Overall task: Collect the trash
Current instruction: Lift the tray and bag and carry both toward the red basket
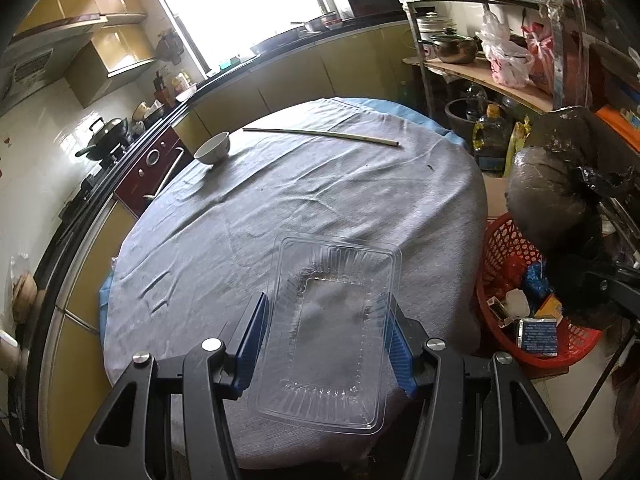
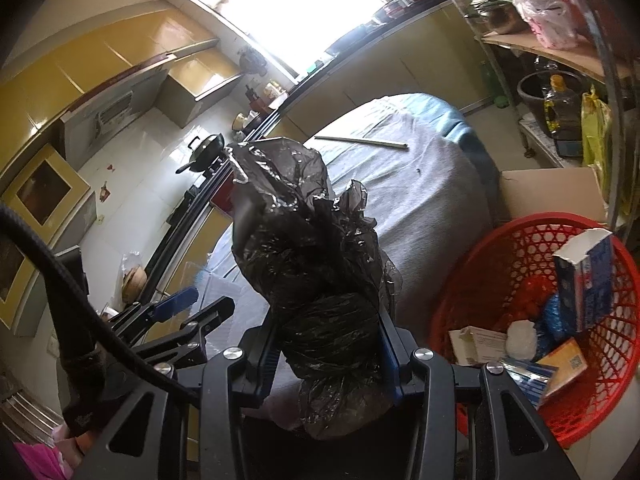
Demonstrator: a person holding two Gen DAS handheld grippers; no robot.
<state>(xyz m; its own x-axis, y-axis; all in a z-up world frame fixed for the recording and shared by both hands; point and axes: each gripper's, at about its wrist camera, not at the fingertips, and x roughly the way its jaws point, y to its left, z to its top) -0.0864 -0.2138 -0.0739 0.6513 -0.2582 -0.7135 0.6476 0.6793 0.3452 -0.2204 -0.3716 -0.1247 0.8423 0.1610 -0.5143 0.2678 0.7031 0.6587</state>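
Observation:
A clear plastic tray (image 1: 332,332) lies on the grey tablecloth near the table's front edge. My left gripper (image 1: 326,332) is open, its blue pads (image 1: 254,332) on either side of the tray; I cannot tell if they touch it. My right gripper (image 2: 328,332) is shut on a dark plastic bag (image 2: 316,256), held up between the table and the red basket (image 2: 500,248). The bag (image 1: 560,196) and the basket (image 1: 504,252) also show at the right of the left wrist view. The left gripper (image 2: 188,308) shows at the left of the right wrist view.
A white bowl (image 1: 214,148) and a long stick (image 1: 324,134) lie at the table's far side. The red basket holds boxes and wrappers. A cardboard box (image 2: 552,192) stands behind it. A shelf rack (image 1: 480,68) with pots and bags stands at right. Kitchen counters run along the left.

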